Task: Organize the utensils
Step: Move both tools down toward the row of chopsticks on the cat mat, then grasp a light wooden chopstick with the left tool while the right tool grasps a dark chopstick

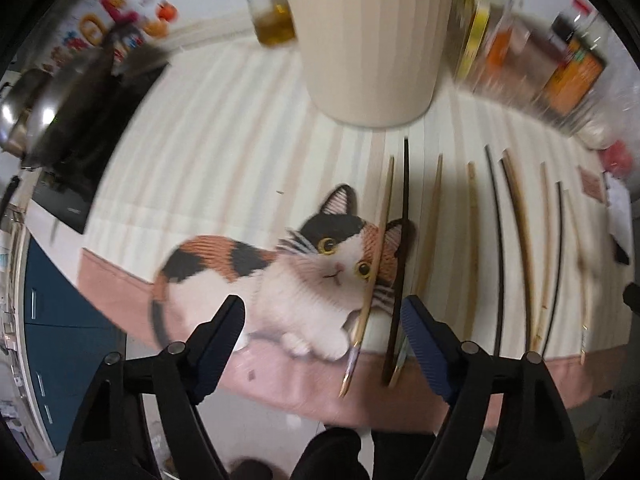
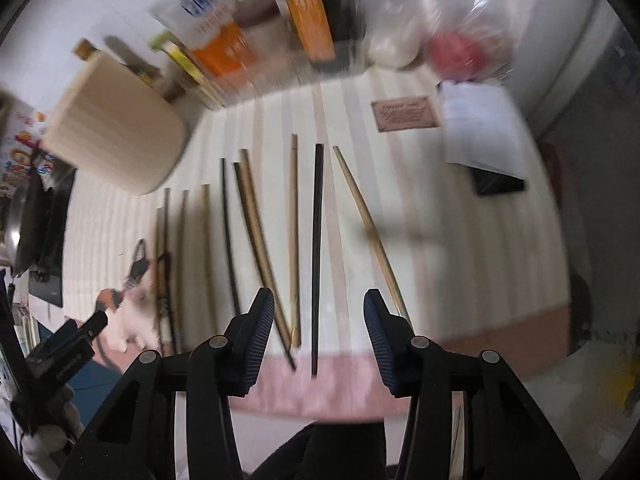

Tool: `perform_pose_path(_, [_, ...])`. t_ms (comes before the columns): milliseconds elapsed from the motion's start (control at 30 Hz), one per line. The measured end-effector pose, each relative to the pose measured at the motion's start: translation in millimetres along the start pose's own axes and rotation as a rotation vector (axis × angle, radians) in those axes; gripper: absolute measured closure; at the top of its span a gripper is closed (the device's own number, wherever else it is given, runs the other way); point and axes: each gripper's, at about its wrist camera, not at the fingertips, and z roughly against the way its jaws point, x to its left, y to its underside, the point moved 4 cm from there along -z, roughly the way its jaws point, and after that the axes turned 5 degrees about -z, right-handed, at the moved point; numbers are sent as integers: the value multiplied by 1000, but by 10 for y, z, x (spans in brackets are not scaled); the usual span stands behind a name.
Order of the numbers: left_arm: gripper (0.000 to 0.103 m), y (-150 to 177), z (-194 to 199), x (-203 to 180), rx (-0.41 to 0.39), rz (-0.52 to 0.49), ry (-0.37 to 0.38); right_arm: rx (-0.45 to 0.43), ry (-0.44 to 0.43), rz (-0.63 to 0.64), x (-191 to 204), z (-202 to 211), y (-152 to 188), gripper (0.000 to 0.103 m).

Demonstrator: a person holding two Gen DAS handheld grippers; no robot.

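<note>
Several chopsticks, some black and some wooden, lie side by side on a striped cat mat (image 1: 208, 152). In the left wrist view a wooden chopstick (image 1: 376, 264) and a black chopstick (image 1: 401, 256) lie between the open fingers of my left gripper (image 1: 324, 324), near its right finger. A cream ribbed holder (image 1: 372, 36) stands behind them. In the right wrist view my right gripper (image 2: 319, 312) is open over a black chopstick (image 2: 317, 248) and a wooden chopstick (image 2: 295, 236). The holder (image 2: 116, 124) stands at the left. The left gripper's body (image 2: 76, 344) shows at lower left.
Bottles and packets (image 2: 248, 40) line the back edge of the mat. An oil bottle (image 1: 272, 12) stands left of the holder. A pan (image 1: 48, 116) sits at far left. Folded paper (image 2: 480, 124), a dark object (image 2: 498, 184) and plastic bags (image 2: 452, 36) lie at right.
</note>
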Motion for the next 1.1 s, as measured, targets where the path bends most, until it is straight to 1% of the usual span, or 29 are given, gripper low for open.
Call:
perform_pose_path(33, [25, -45, -99, -45, 17, -3, 3, 22, 6, 3, 12, -150, -89, 54])
perform_pose_path(100, [29, -124, -275, -111, 46, -17, -8, 62, 17, 8, -7, -452, -272, 54])
perform_pose_path(167, [31, -200, -420, -159, 69, -20, -9, 80, 32, 17, -12, -651, -391, 54])
perform_pose_path(200, [38, -241, -469, -174, 77, -20, -12, 89, 43, 24, -5, -728, -432, 54])
perform_pose_path(267, [46, -298, -556, -197, 92, -23, -13, 107, 59, 40, 21, -883, -517, 54])
perform_pose_path(300, [49, -329, -595, -210, 98, -26, -15, 112, 72, 51, 44, -960, -561, 54])
perform_pose_path(333, [50, -354, -628, -221, 103, -30, -17, 112, 87, 61, 63, -1009, -592, 54])
perform_pose_path(400, [59, -399, -683, -238, 114, -43, -36, 109, 109, 75, 86, -1085, -651, 54])
perform_pose_path(433, [62, -434, -717, -256, 117, -46, -39, 111, 121, 81, 103, -1120, -675, 57])
perform_pose_path(467, [67, -453, -710, -261, 106, -44, -28, 116, 123, 85, 119, -1143, -685, 61])
perform_pose_path(500, [76, -478, -711, -266, 99, -45, -27, 122, 134, 94, 139, -1174, -693, 64])
perform_pose_path(533, [81, -505, -715, -274, 95, -49, -27, 124, 146, 99, 151, -1198, -694, 67])
perform_pose_path(567, [92, -504, -723, -274, 103, -55, -30, 112, 156, 110, 182, -1201, -699, 73])
perform_pose_path(600, [97, -507, -738, -276, 107, -53, -27, 108, 169, 117, 204, -1218, -695, 75])
perform_pose_path(667, [99, -490, -776, -237, 108, -43, -29, 103, 200, 126, 250, -1231, -692, 81])
perform_pose_path(700, [100, -469, -797, -197, 109, -39, -41, 102, 212, 127, 268, -1235, -689, 85])
perform_pose_path(733, [100, -478, -824, -164, 108, -33, -41, 103, 205, 125, 303, -1252, -683, 95])
perform_pose_path(767, [102, -449, -810, -120, 97, -20, -32, 104, 206, 124, 317, -1264, -675, 95])
perform_pose_path(867, [102, -342, -823, 14, 97, -5, -39, 120, 208, 149, 347, -1287, -598, 96])
perform_pose_path(967, [102, -215, -826, 128, 101, 20, -33, 152, 201, 177, 347, -1314, -445, 96])
perform_pose_path(1100, [102, -25, -812, 313, 121, 57, 6, 178, 196, 183, 302, -1320, -276, 96])
